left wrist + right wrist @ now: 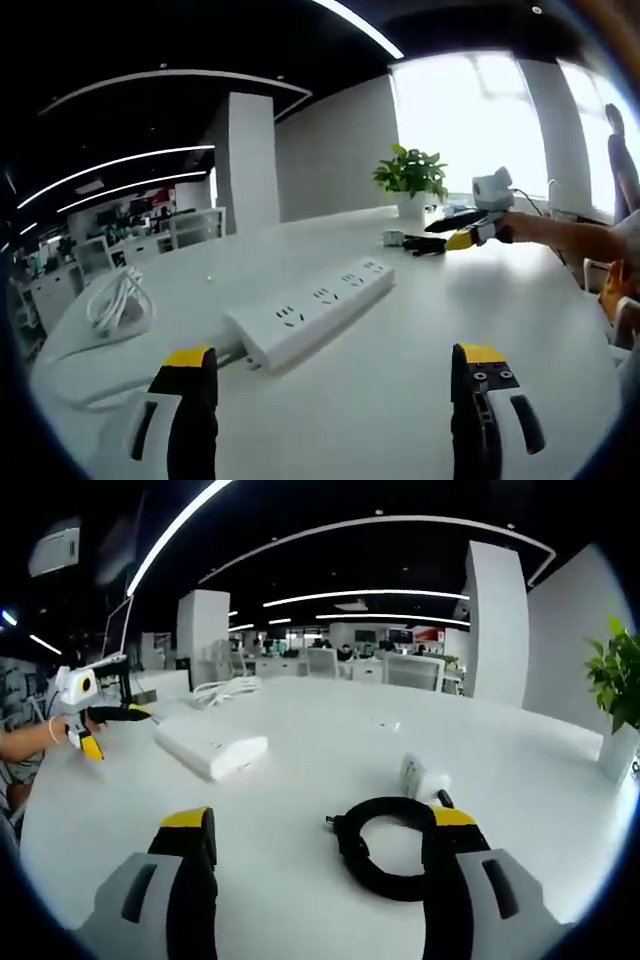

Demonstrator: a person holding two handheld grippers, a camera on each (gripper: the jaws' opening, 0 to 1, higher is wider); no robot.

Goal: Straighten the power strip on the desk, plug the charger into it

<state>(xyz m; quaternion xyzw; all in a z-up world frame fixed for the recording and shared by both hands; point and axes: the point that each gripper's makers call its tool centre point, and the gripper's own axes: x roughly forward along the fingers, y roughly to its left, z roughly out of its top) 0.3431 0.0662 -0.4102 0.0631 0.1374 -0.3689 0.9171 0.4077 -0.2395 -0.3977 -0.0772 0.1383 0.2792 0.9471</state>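
The power strip (pixel 312 310) lay just ahead of the left gripper (pixel 335 375), between its released jaws. The right gripper (pixel 318 832) stood released, the coiled charger cable (pixel 385 845) touching its right jaw.

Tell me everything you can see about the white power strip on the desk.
The power strip is a long, white, plastic-looking bar lying flat on the white desk. In the left gripper view its top shows several groups of sockets in a row, all empty, and it runs slantwise, with a white cable leaving its near end toward a coiled white cord. Nothing grips it: the left claw stands open just short of it. In the right gripper view the strip lies far from the charger.
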